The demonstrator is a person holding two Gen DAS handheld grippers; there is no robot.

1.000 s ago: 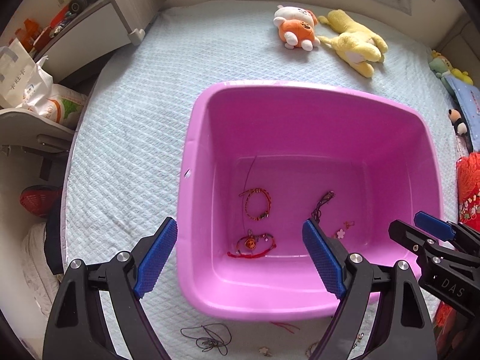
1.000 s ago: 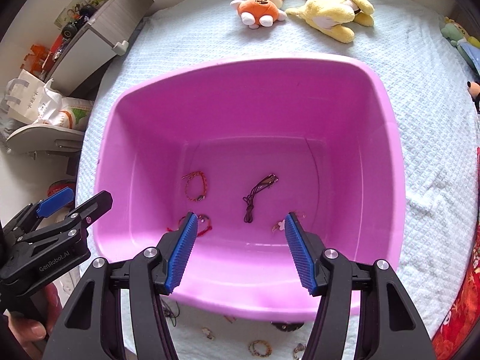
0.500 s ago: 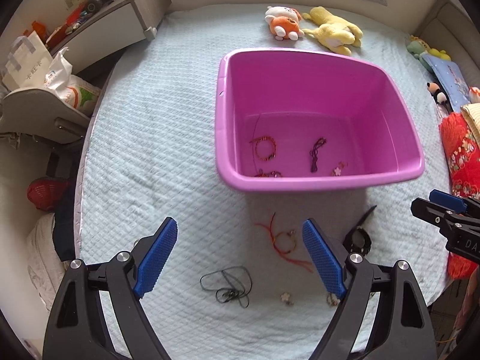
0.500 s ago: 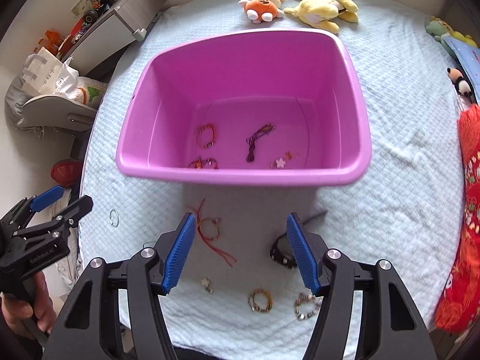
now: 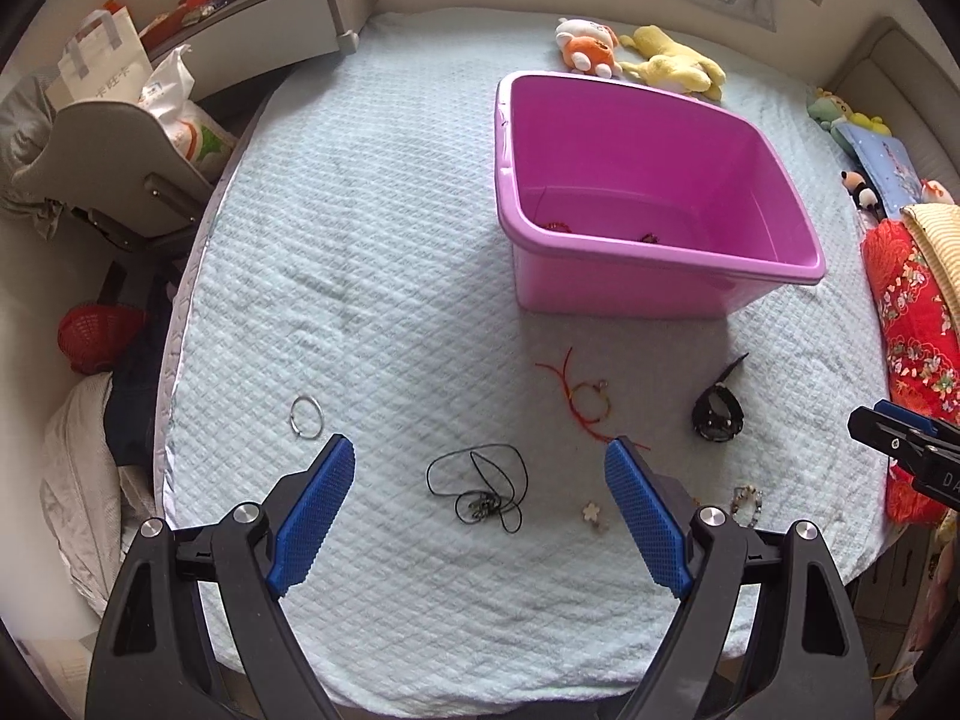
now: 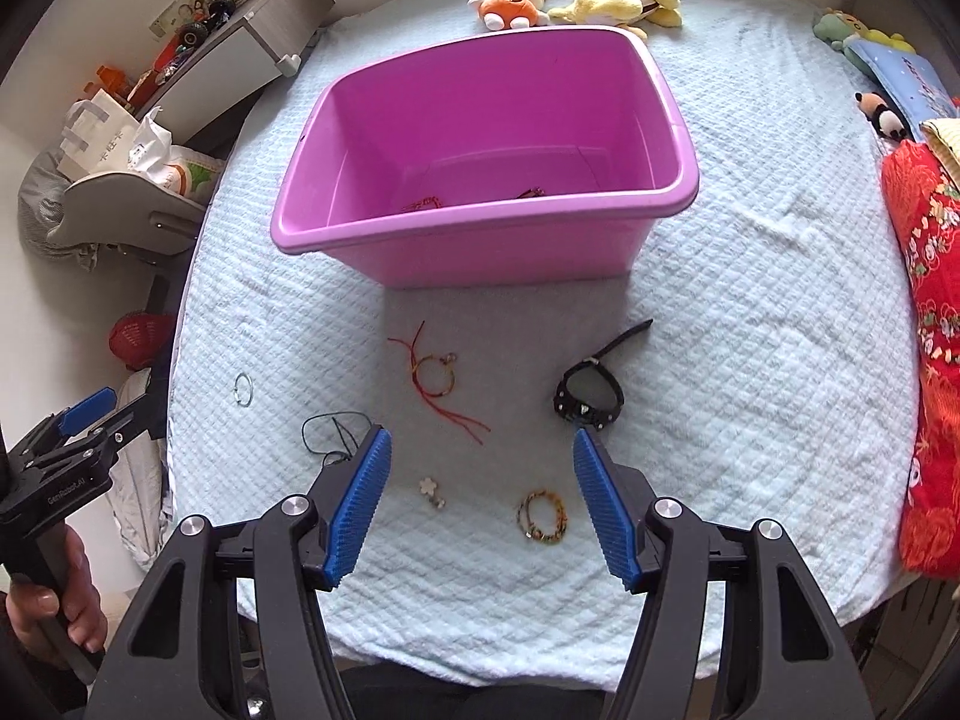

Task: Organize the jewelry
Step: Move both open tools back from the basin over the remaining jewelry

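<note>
In the left wrist view, the left gripper [image 5: 480, 510] hung over the near part of the pale blue bedspread [image 5: 360, 240] with its blue pads spread wide and nothing between them. A second earlier this camera had looked straight down into the pink tub [image 5: 654, 192]; now the tub stood well ahead, and only slivers of the pieces already inside showed over its near rim. Below the pads lay a black cord necklace [image 5: 480, 486], with a small flower charm [image 5: 593, 510] just to its right. A silver ring [image 5: 306, 417] lay off to the left, a red string bracelet [image 5: 585, 402] nearer the tub, a black studded bracelet [image 5: 717, 414] to the right — all loose on the cover.

In the right wrist view, the right gripper [image 6: 480, 498] also stood open and empty, a little less wide than the left. It too had drawn back from above the tub to the scattered pieces. A beaded bracelet [image 6: 543, 516] and the flower charm lay between its pads' lines, neither touched; the red string bracelet and black studded bracelet lay just beyond. The left gripper showed at the left edge, held in a hand [image 6: 54, 606].

Both hands had pulled away from the tub — likely a drop finished and the next pickup starting, with six pieces left outside.
</note>
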